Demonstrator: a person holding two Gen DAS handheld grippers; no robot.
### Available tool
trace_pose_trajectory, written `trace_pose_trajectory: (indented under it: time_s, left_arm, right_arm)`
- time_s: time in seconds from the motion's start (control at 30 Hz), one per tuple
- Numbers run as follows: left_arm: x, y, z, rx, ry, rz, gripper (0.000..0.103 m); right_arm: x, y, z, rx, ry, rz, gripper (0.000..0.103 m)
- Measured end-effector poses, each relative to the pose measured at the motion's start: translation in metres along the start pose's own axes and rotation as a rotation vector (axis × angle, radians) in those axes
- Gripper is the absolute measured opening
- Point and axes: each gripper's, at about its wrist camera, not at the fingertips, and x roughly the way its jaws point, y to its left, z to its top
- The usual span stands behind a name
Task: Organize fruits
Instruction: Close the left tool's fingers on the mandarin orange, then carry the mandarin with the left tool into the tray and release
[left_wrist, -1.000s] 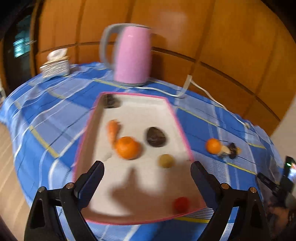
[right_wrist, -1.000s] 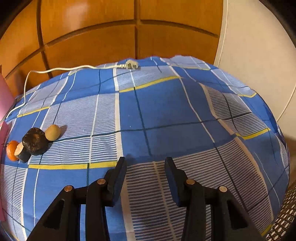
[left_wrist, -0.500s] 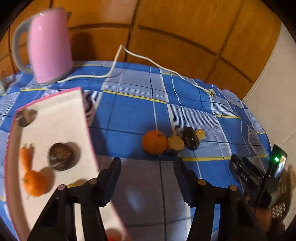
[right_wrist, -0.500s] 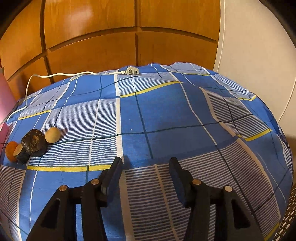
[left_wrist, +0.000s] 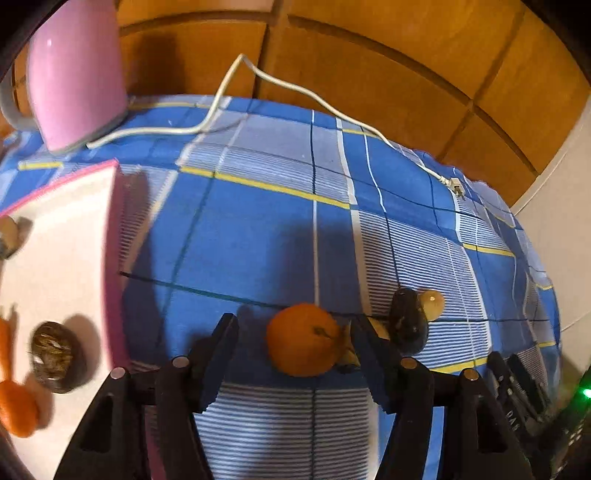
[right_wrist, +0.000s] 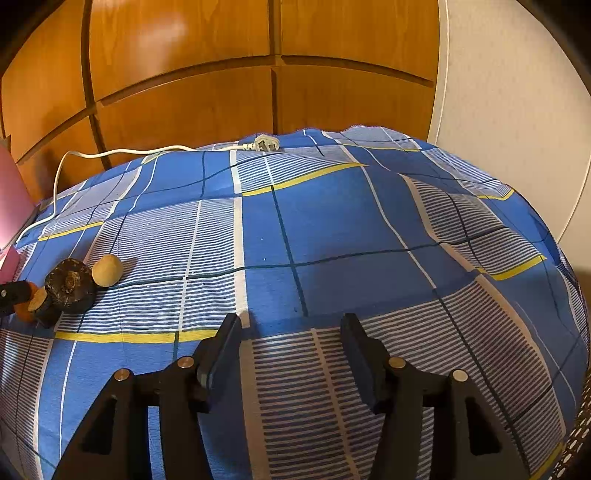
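Left tongs (left_wrist: 291, 332) hover low over the checked blue cloth (left_wrist: 258, 229) on the worktop, jaws apart and just been widening a little. The orange (left_wrist: 303, 339) sits between them; I see a clear gap on the left side, and on the right I cannot tell whether the finger touches the peel. It is not clamped.

Just right of the orange, partly behind the right finger, lies a small cluster: a dark brown lumpy fruit (left_wrist: 408, 320) with a pale tan round one (left_wrist: 433, 302) touching its far side. Something yellowish shows between orange and dark fruit; too hidden to name.

Along the worktop's left edge I see the pink-rimmed white tray (left_wrist: 62, 266), holding a dark brown fruit (left_wrist: 55, 356), an orange piece (left_wrist: 16, 410) near its front, and another partly visible item by the far end. The pink kettle (left_wrist: 75, 70) stands at the far left corner, its white cord (left_wrist: 295, 86) trailing along the far edge.

Right tongs (right_wrist: 291, 347) hang over bare cloth near the front edge, jaws apart with nothing between, just been opening.
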Motion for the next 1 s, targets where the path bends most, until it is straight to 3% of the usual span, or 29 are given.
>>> trace_pose_trajectory:
  time_s: [0.13, 0.27, 0.37, 0.5, 0.63, 0.8, 1.0]
  left_arm:
    - [0.004, 0.003, 0.001, -0.029, -0.023, -0.030, 0.064]
    - [0.004, 0.004, 0.001, -0.044, -0.030, -0.069, 0.049]
    - [0.004, 0.002, 0.001, -0.036, -0.040, -0.069, 0.047]
    - [0.004, 0.005, 0.002, -0.044, -0.043, -0.073, 0.040]
    - [0.004, 0.006, 0.002, -0.049, -0.043, -0.078, 0.039]
    - [-0.001, 0.005, -0.001, -0.055, -0.045, -0.106, 0.037]
    - [-0.038, 0.010, -0.004, -0.075, -0.100, -0.172, 0.037]
  right_arm:
    - [0.000, -0.001, 0.000, 0.007, 0.000, 0.006, 0.057]
    - [0.000, -0.005, 0.001, 0.035, 0.001, 0.021, 0.057]
    - [-0.001, -0.006, 0.000, 0.047, 0.000, 0.015, 0.057]
    - [-0.006, -0.018, 0.003, 0.134, -0.012, -0.066, 0.057]
    - [0.001, -0.024, 0.004, 0.151, 0.011, -0.116, 0.058]
    - [0.003, -0.023, 0.003, 0.142, 0.007, -0.114, 0.062]
    - [0.003, -0.022, 0.002, 0.134, 0.006, -0.113, 0.063]
